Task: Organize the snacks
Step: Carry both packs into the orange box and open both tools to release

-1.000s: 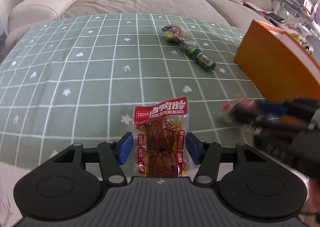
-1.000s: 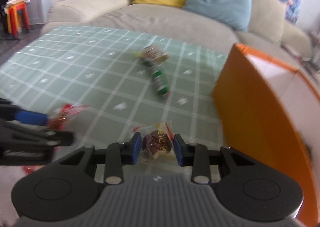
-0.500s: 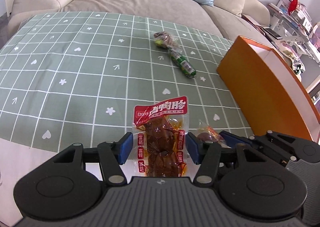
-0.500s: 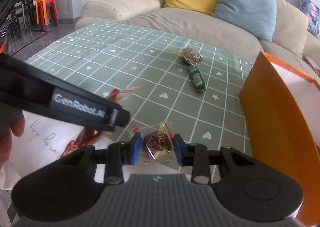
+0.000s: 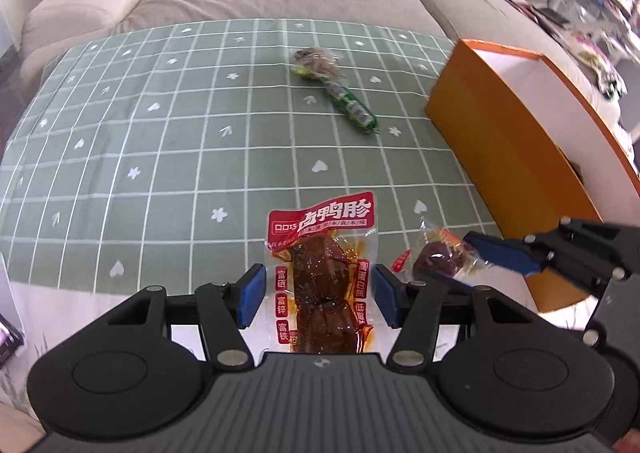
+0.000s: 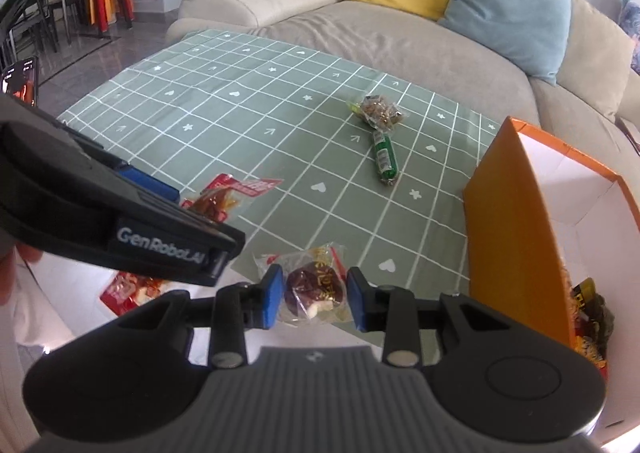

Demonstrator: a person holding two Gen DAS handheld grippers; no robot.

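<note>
My left gripper (image 5: 319, 295) is shut on a long clear packet with a red label (image 5: 322, 221), holding it by its sides above the near edge of the green checked tablecloth (image 5: 160, 153). Just to its right, my right gripper (image 6: 315, 301) is shut on a small clear packet with a dark round snack (image 6: 314, 287), also seen as the small packet (image 5: 436, 255) in the left wrist view. The red-label packet (image 6: 224, 199) shows at the left of the right wrist view, partly hidden by the left gripper's body. An open orange box (image 6: 508, 221) stands to the right.
A green tube snack (image 5: 352, 109) and a brown nut packet (image 5: 314, 61) lie on the far part of the cloth. Some packets (image 6: 588, 313) lie inside the orange box (image 5: 500, 141). A beige sofa (image 6: 400, 41) with cushions runs behind the table. A phone (image 6: 20, 81) stands at far left.
Both grippers have risen with their packets, so the cloth looks farther below. The right gripper has come in close beside the left one.
</note>
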